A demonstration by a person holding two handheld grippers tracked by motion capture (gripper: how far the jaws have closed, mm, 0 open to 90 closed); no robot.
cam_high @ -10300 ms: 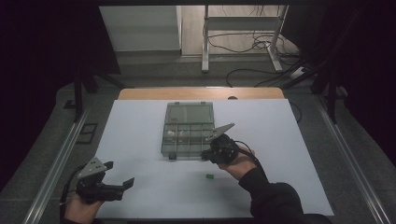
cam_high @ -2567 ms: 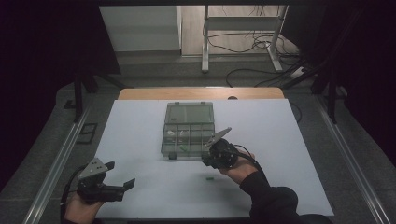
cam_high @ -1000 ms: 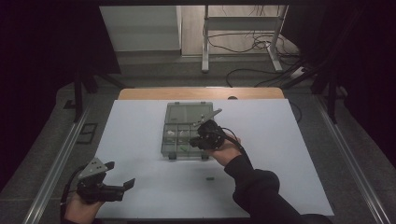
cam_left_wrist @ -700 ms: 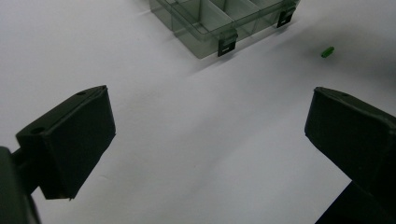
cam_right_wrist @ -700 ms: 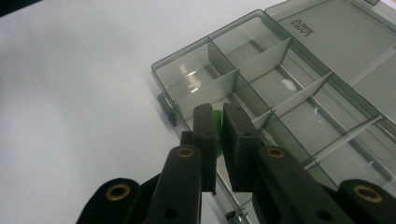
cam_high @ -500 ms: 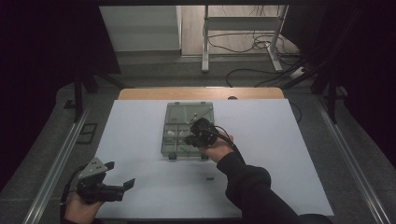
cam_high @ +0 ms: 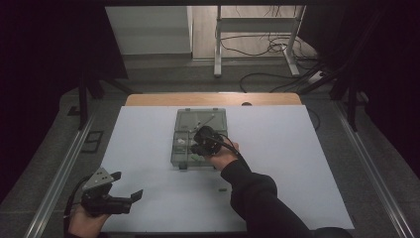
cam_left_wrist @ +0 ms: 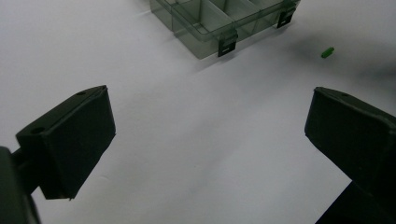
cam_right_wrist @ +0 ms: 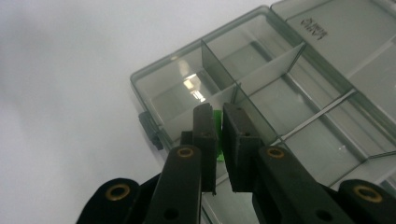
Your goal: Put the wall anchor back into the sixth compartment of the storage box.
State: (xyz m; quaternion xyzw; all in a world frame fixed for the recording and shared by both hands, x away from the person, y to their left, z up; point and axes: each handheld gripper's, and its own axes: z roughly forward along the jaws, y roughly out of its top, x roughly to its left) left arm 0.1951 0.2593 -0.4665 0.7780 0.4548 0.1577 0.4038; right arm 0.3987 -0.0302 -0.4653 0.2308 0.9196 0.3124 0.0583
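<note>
A smoky clear compartment box [cam_high: 198, 119] lies open on the white table [cam_high: 307, 163], its lid folded back. My right gripper [cam_high: 195, 148] hovers over the box's front row of compartments. In the right gripper view its jaws [cam_right_wrist: 217, 114] are shut on a small green piece [cam_right_wrist: 217, 135], just above a divider at the corner compartment [cam_right_wrist: 177, 88]. Another small green piece [cam_high: 223, 189] lies loose on the table in front of the box, also in the left gripper view [cam_left_wrist: 328, 52]. My left gripper [cam_high: 128, 185] rests open at the table's near left corner, nothing between its jaws [cam_left_wrist: 205, 121].
The box's two front latches [cam_left_wrist: 227, 44] face the person. A wooden strip [cam_high: 213, 99] runs along the table's far edge. Metal rails [cam_high: 59, 173] flank the table, and cables lie on the floor behind it.
The right gripper has moved from the table at the box's front right corner up and left over the box, then sunk toward the front compartments. The left gripper has stayed put.
</note>
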